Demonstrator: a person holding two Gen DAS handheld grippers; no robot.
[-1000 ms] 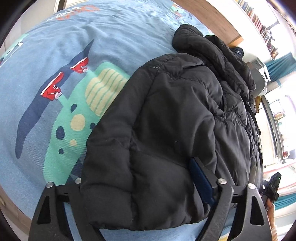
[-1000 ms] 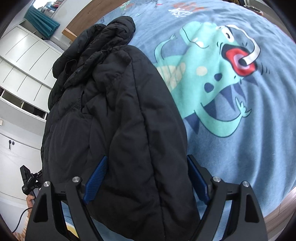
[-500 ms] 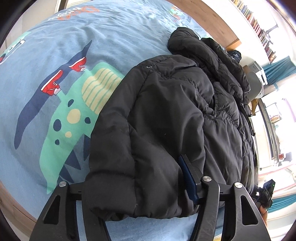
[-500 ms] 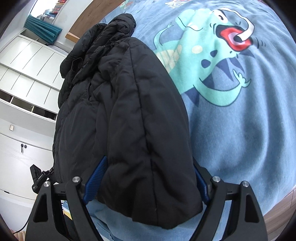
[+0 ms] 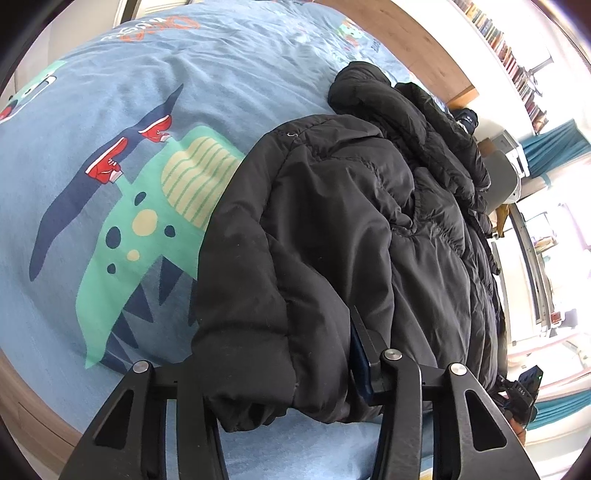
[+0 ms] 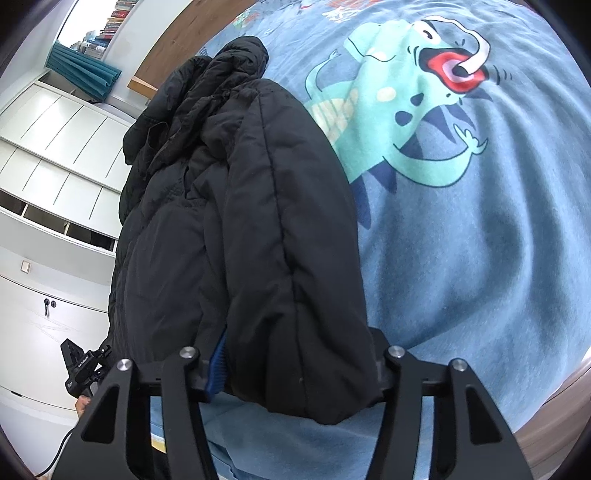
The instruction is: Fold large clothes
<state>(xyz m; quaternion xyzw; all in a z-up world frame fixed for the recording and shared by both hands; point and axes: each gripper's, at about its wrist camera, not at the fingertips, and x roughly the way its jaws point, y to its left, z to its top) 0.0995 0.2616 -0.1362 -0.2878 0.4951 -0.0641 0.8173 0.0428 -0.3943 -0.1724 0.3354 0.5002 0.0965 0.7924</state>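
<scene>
The black jacket (image 5: pixel 332 236) lies at the bed's (image 5: pixel 110 258) near edge, sides apparently folded in already. Both the left tool (image 5: pixel 284 369) and the right tool (image 6: pixel 295 365) are closing on its padded hem. Folding it lengthwise remains.

Orange and white block lettering printed on the blue bedcover (image 5: pixel 229 74), far ahead of the left tool and to its left, upside down and too distorted to read. Further red-and-white lettering at the top edge of the bedcover (image 6: pixel 343 7), far ahead of the right tool, cut off and unreadable. Small white print on the black device (image 6: pixel 79 365) left of the right tool, too small to read.
</scene>
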